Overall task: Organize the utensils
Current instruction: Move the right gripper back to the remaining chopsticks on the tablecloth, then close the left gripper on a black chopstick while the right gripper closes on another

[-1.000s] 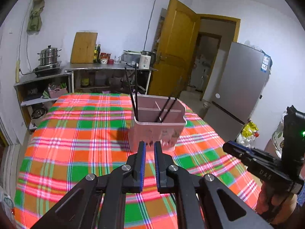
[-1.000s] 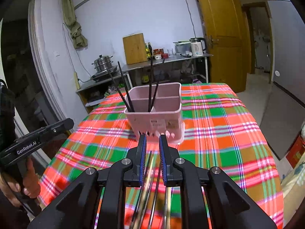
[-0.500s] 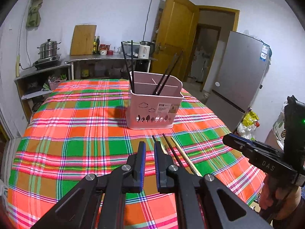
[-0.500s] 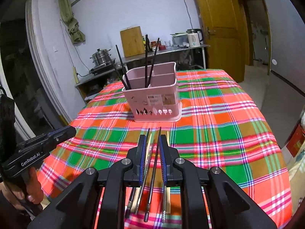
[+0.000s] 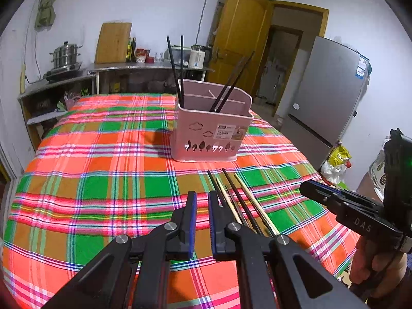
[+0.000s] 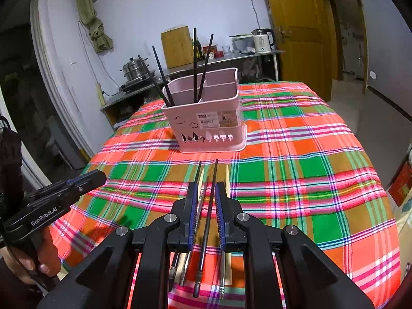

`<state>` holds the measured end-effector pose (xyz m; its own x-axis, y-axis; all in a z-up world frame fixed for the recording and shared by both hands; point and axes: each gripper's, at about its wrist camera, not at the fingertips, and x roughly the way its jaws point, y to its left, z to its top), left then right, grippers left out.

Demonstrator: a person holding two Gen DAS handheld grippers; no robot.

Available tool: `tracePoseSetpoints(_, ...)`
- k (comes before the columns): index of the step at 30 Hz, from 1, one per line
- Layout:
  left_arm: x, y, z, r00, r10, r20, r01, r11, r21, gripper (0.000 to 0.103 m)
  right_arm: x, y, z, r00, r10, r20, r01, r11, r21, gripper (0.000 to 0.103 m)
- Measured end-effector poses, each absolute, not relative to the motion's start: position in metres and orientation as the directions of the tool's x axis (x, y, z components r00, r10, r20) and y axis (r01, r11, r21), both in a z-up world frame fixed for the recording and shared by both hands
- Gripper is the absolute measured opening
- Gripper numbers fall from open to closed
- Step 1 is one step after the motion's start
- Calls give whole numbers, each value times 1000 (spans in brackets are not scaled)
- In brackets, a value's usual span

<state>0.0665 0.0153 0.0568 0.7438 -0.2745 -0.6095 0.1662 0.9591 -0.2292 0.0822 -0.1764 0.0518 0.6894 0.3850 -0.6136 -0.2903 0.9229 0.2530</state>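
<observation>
A loose bunch of chopsticks, some black and some pale wood, lies lengthwise on the plaid tablecloth, on the near side of the pink utensil basket and a little apart from it. In the right wrist view the right gripper sits directly over this bunch: a black stick and a thin metallic one run along the gap between its blue-padded fingers, one pale stick shows just outside the right finger, and the sticks' butt ends reach back under the gripper body. Its jaws stand a narrow way apart; the sticks appear to lie on the cloth below rather than being pinched, though whether the pads touch them cannot be told. In the left wrist view the left gripper is just to the left of the same bunch, whose tips pass beside and behind its right finger; its jaws are drawn nearly together with only a thin slit between the pads and nothing in it. The basket stands upright near the middle of the table, divided inside into compartments. Two black chopsticks lean upright in its left part and two more lean to the right in another part. Each view shows the other gripper at its edge, gripped by a hand.
</observation>
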Motion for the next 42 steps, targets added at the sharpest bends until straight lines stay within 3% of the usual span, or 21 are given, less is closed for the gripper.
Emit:
tracePoseSetpoints(10,99,6,32,688,-309,-656,162,947,-276,8,96,-174,34,655,389,-648,-291,921,259,14)
tracePoseSetpoints(14,117,-2,18,656,-327,-681,164,942,-294,16,103,-175,25,642,390,-661,-284,921,268,14)
tracePoseSetpoints(24,166,-19,-13,591,-341,-731,133,935,-329,17,116,-182,9,621,393,-678,-261,919,294,14)
tracePoseSetpoints(42,183,-40,-32,568,-310,-762,129,948,-290,18,121,-187,0,611,401,-683,-247,916,316,14)
